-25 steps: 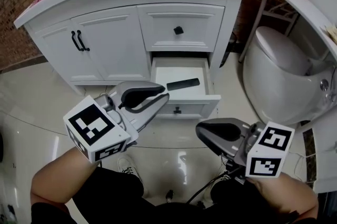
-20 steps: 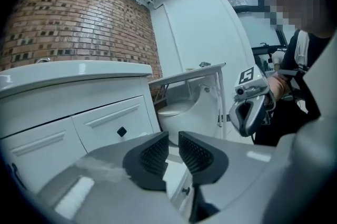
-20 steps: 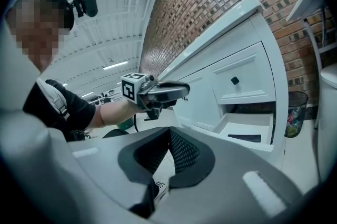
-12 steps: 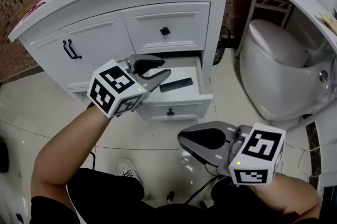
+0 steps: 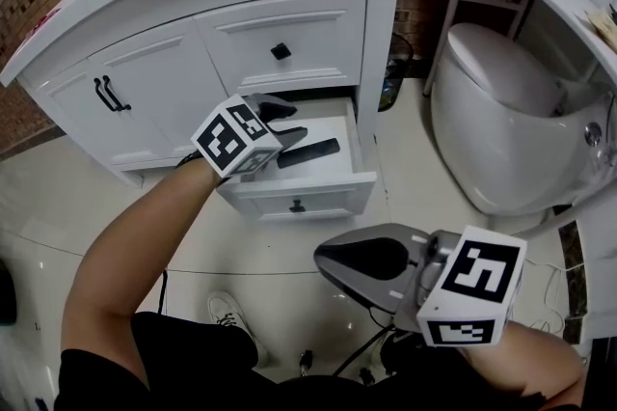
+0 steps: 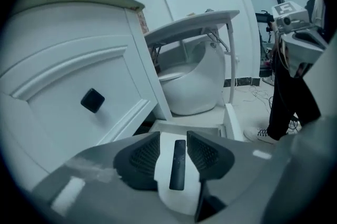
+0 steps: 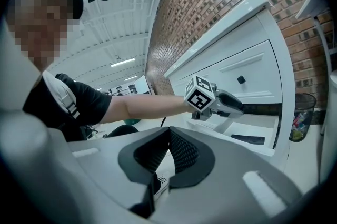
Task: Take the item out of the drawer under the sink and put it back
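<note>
The lower drawer (image 5: 299, 197) of the white vanity stands pulled out. A black remote (image 5: 308, 152) lies flat on its white bottom. My left gripper (image 5: 287, 122) reaches over the drawer, just left of the remote. In the left gripper view its jaws are opening and straddle the remote (image 6: 177, 165), with neither pad pressing on it. My right gripper (image 5: 326, 257) hangs low over the floor in front of the vanity, shut and empty. The right gripper view shows its fingertips (image 7: 169, 139) touching, and the left gripper (image 7: 234, 106) above the drawer (image 7: 274, 150).
Above the open drawer is a shut drawer with a black knob (image 5: 281, 51), and cabinet doors with black handles (image 5: 108, 93) to the left. A white toilet (image 5: 492, 110) stands at the right, a bin (image 5: 390, 76) between it and the vanity. Glossy tiled floor lies below.
My left gripper has moved forward from in front of the drawer to over it, and its jaws have spread. The right gripper has stayed low at the right.
</note>
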{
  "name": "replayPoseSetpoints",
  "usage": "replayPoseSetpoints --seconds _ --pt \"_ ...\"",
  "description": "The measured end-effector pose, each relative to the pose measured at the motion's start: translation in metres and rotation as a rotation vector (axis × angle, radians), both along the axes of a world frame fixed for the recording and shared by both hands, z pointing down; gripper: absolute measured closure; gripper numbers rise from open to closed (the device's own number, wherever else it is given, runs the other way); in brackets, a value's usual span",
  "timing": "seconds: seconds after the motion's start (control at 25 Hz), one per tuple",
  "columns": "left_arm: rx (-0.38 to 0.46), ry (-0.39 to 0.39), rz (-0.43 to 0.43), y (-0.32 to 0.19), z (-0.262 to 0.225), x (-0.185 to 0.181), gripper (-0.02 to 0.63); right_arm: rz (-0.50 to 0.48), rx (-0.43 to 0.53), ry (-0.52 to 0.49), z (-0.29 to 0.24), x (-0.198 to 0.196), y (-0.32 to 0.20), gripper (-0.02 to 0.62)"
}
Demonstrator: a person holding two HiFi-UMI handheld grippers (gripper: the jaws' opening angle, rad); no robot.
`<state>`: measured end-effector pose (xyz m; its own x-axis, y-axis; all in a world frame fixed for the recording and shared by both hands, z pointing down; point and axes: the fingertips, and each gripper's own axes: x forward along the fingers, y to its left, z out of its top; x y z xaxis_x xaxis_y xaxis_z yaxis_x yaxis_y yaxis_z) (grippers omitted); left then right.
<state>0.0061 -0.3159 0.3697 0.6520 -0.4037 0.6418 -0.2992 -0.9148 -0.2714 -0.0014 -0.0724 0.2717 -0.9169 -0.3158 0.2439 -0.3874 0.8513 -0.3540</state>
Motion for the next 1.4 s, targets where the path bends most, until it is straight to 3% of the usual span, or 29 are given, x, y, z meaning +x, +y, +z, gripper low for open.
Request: replayPoseSetpoints --seconds 0.28,0.64,0.72,1.12,1.4 --pt "-0.073 -0.166 0.033 -0.022 0.06 -0.001 0.403 -0.005 -0.022 0.002 0.004 0.002 -0.004 0.588" --pt "-0.173 -0.267 0.124 -0.023 0.107 0.006 0.403 -0.019 -0.023 -0.013 -0.001 -0.003 -0.006 0.588" --pt "-0.206 -0.299 0.134 -0.023 0.119 0.003 0.376 -0.02 -0.028 -0.012 0.001 -0.002 -0.007 0.588" --pt "-0.255 -0.365 0.173 -0.021 0.149 0.007 0.357 -0.04 -0.039 -0.019 -0.001 -0.004 -0.011 0.588" --pt "-0.295 -0.36 0.163 -0.028 0.159 0.007 0.357 -0.04 -0.047 -0.024 0.0 -0.003 -0.015 0.588"
